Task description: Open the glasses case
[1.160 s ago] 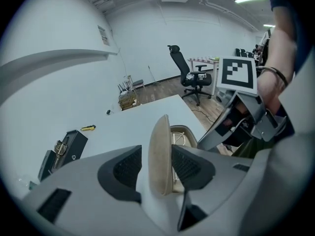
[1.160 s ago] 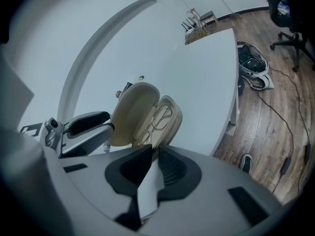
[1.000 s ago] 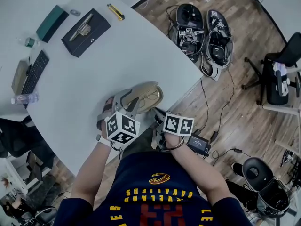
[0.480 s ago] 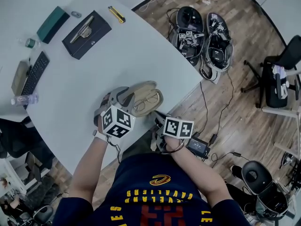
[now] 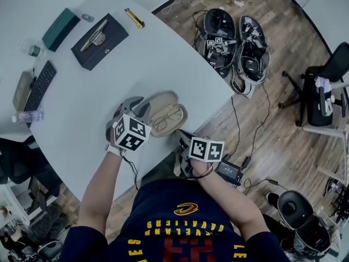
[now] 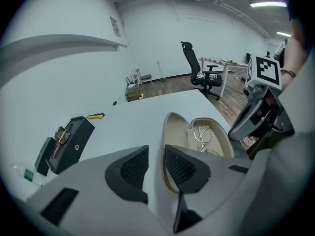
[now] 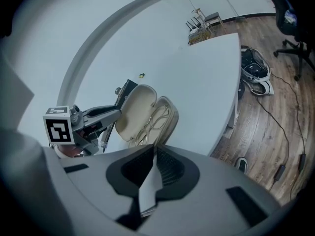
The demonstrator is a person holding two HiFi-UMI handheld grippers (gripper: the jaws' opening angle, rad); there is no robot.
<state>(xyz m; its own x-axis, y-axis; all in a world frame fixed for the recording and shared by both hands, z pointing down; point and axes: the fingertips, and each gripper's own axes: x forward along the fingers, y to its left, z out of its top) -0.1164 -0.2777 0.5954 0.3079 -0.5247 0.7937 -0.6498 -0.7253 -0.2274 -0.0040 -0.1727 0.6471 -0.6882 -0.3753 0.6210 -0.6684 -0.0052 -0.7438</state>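
The beige glasses case (image 5: 166,113) lies open near the front edge of the white table (image 5: 82,119), with wire-framed glasses (image 5: 170,120) in its base. In the left gripper view the lid (image 6: 174,132) stands up beside the base (image 6: 211,136). My left gripper (image 5: 136,109) sits just left of the lid. Its jaws (image 6: 151,163) have just been closing, but a gap remains and only table shows through it. My right gripper (image 5: 182,138) hovers at the table edge, short of the case (image 7: 147,114). Its jaws (image 7: 153,163) have also been closing, and the tips meet on nothing.
At the back left of the table are a black box (image 5: 100,39) with a metal object, a green box (image 5: 60,27), a yellow utility knife (image 5: 133,16), a keyboard (image 5: 38,83) and a bottle (image 5: 24,115). Open equipment cases (image 5: 234,42) and an office chair (image 5: 327,81) stand on the wooden floor.
The lid has swung back and the glasses inside now show. My left gripper has drawn away to the left and towards me. The right gripper has stayed put.
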